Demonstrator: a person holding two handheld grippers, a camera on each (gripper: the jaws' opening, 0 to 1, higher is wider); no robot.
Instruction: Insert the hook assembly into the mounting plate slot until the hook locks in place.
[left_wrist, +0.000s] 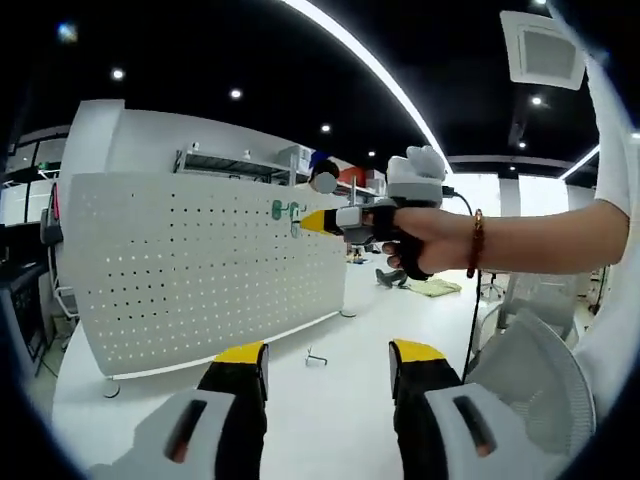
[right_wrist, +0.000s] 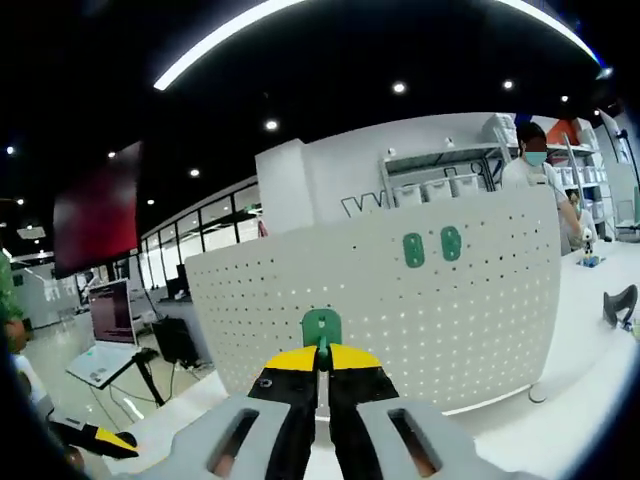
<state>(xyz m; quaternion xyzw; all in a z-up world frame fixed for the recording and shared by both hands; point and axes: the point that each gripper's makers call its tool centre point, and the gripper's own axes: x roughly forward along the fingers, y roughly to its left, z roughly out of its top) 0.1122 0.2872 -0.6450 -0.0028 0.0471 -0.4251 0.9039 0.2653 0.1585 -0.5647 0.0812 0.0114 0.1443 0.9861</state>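
While R gripper (right_wrist: 322, 362) clamps 1 hook (right_wrist: 322, 325), pegboard (right_wrist: 400, 300) bears 2.

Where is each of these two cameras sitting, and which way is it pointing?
Left gripper view: rides on the left gripper, jaws apart, looking across the white table at the pegboard; the person's forearm brings the right gripper to the board.
Right gripper view: rides on the right gripper, facing the pegboard head-on, jaws shut on a green hook.
Shared: the pegboard with two green hooks already on it, and the table.
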